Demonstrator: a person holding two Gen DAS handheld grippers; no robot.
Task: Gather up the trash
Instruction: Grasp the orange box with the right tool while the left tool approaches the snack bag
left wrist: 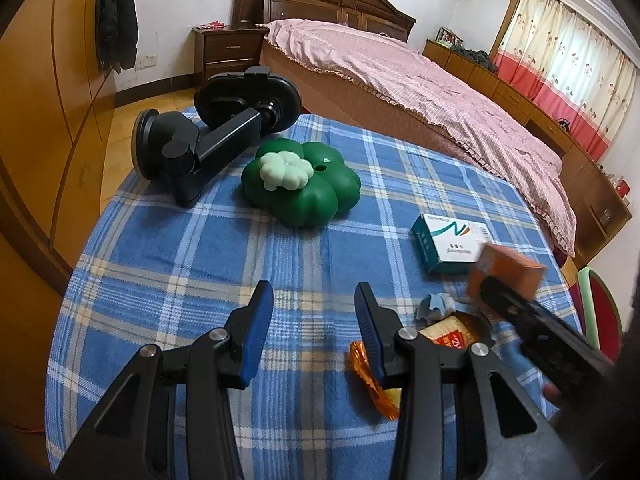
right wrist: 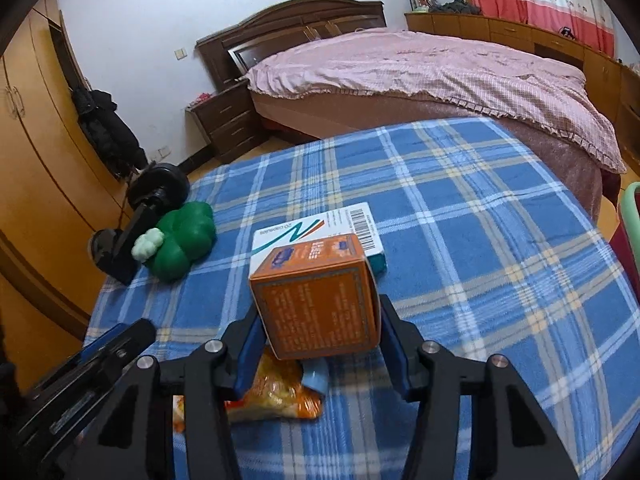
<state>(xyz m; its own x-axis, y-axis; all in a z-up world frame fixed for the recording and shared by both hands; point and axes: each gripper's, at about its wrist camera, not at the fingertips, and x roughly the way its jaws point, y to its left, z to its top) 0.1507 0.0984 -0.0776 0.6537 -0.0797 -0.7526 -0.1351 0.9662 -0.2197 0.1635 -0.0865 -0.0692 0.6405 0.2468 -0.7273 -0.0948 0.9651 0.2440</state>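
Note:
My right gripper (right wrist: 320,320) is shut on an orange box (right wrist: 316,300) and holds it above the blue plaid table (right wrist: 460,240); the box also shows blurred in the left wrist view (left wrist: 506,276). A teal and white medicine box (left wrist: 448,242) lies on the cloth just beyond it, also in the right wrist view (right wrist: 352,220). An orange snack wrapper (right wrist: 276,396) and a small blue scrap (left wrist: 436,306) lie under the held box. My left gripper (left wrist: 314,308) is open and empty over the cloth, left of the wrapper (left wrist: 372,384).
A green clover-shaped object (left wrist: 304,184) and a black suction mount (left wrist: 208,136) lie at the table's far left. A bed (left wrist: 420,80) stands behind the table, wooden wardrobes (left wrist: 48,120) to the left, a red chair (left wrist: 600,308) at the right.

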